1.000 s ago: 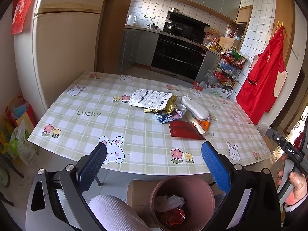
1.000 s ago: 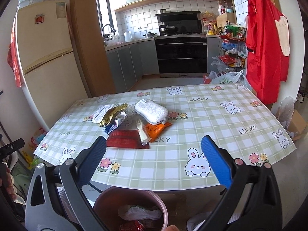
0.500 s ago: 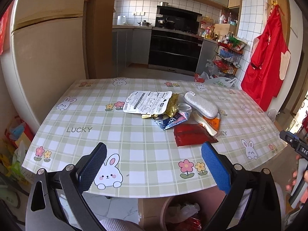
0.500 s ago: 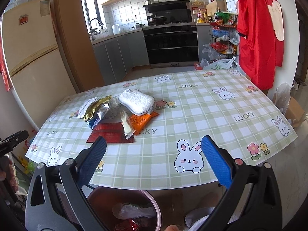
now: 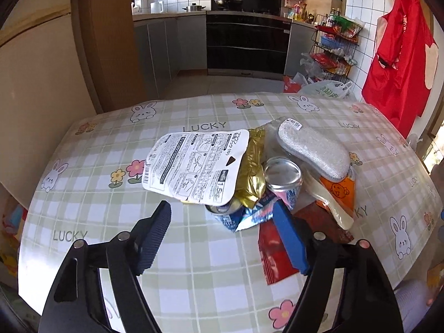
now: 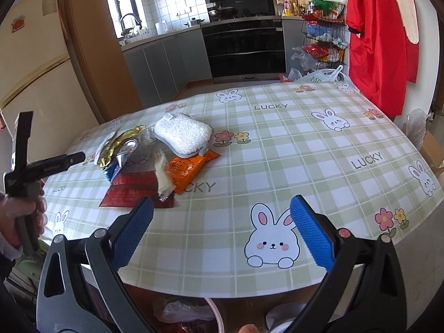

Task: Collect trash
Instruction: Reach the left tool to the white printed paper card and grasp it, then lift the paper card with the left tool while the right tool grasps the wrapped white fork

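My left gripper (image 5: 222,219) closing, nothing gripped, just before crushed blue can (image 5: 244,216): light, crumply; pinch its near edge; right gripper (image 6: 222,219) open

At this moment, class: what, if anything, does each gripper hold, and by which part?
Nothing is held. The left gripper is closing just short of the trash pile, pads touching nothing. The right gripper hangs open over bare tablecloth.

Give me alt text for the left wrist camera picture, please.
The left gripper reaches, jaws closing, toward a trash pile on a checked bunny tablecloth: a white printed packet, gold wrapper, crushed can, red packet. Nothing is gripped yet; a kitchen lies beyond.
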Demonstrator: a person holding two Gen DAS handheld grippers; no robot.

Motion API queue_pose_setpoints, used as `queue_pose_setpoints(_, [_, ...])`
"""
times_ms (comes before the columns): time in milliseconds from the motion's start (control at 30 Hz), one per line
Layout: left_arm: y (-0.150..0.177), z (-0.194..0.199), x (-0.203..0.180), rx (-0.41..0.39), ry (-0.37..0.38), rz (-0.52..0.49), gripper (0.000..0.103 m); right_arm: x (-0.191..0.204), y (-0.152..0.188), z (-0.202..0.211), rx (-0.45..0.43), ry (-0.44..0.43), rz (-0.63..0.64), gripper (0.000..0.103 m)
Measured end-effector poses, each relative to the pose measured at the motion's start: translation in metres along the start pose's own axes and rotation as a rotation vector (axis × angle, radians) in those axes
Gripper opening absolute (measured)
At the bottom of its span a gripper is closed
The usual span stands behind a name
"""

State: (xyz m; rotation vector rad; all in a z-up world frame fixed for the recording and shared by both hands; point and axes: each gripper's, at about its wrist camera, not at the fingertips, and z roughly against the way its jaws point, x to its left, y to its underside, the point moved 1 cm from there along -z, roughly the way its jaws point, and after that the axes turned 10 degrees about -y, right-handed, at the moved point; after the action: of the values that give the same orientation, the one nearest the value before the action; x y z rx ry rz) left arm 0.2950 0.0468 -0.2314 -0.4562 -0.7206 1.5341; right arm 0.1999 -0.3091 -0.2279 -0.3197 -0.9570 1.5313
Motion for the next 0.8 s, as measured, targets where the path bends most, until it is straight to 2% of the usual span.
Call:
queue_pose_setpoints(100, [-0.012,-0.022,-0.005,0.005,-0.023,-0.019,0.064,-0.007,-0.004,-0.012,0.008,0.001,-0.011,0.097])
queue_pose_setpoints(167, [-0.017,-0.035,-0.006,0.013,-0.036,-0.023,0.053,-0.010,-0.007,-0.018,0.009,0.003,-0.013,0.097])
queue_pose_setpoints(233, [-0.020,-0.047,-0.007,0.027,-0.043,-0.030,0.050,-0.012,-0.008,-0.025,0.012,-0.001,-0.016,0.097])
queue_pose_setpoints(567, [-0.022,-0.065,-0.015,0.011,-0.085,-0.088,0.049,-0.004,-0.012,-0.050,0.040,-0.028,0.013,0.097])
queue_pose_setpoints(600, [-0.022,-0.066,-0.015,0.012,-0.081,-0.083,0.045,-0.003,-0.012,-0.050,0.041,-0.030,0.015,0.097])
queue_pose_setpoints(633, [-0.022,-0.067,-0.014,0.016,-0.079,-0.082,0.029,-0.003,-0.012,-0.050,0.042,-0.031,0.016,0.097])
queue_pose_setpoints(667, [-0.022,-0.068,-0.014,0.019,-0.087,-0.086,0.021,-0.003,-0.012,-0.050,0.043,-0.032,0.017,0.097])
queue_pose_setpoints(800, [-0.023,-0.059,-0.009,-0.030,-0.103,-0.084,0.012,-0.003,-0.011,-0.049,0.041,-0.033,0.019,0.097])
